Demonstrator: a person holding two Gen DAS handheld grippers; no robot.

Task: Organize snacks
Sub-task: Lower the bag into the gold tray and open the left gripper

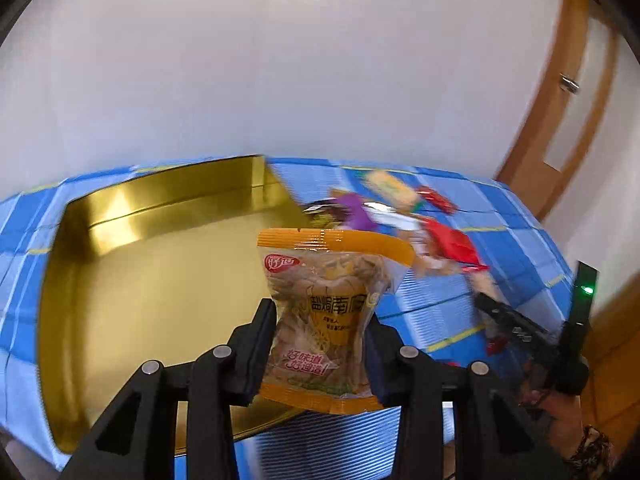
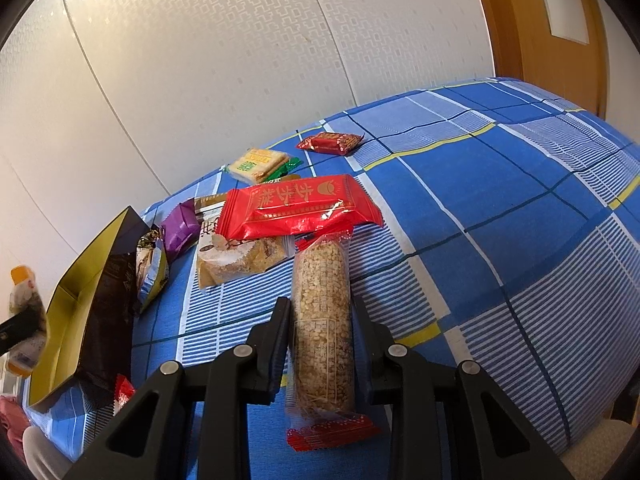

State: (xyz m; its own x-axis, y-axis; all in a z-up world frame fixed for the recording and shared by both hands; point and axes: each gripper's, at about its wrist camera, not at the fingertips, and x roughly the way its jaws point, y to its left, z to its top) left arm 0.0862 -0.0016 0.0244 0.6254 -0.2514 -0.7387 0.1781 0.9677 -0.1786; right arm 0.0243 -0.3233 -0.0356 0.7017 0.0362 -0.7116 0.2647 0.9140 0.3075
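My left gripper (image 1: 320, 316) is shut on a clear seed packet with orange ends (image 1: 336, 280), held upright over the near right rim of the gold tin box (image 1: 160, 200). The right wrist view shows that packet (image 2: 24, 308) at the far left, beside the box (image 2: 80, 300). My right gripper (image 2: 320, 308) is shut on a long grain bar in a clear wrapper with red ends (image 2: 322, 272), low over the blue checked cloth (image 2: 480, 200). The bar's far end touches a large red packet (image 2: 300, 208).
Loose snacks lie beyond the bar: a tan packet (image 2: 236, 258), a purple one (image 2: 180, 228), a silver one (image 2: 150, 268) against the box, yellow crackers (image 2: 258, 165) and a small red packet (image 2: 332, 143). A white wall runs behind. A wooden door (image 2: 540, 20) stands at the right.
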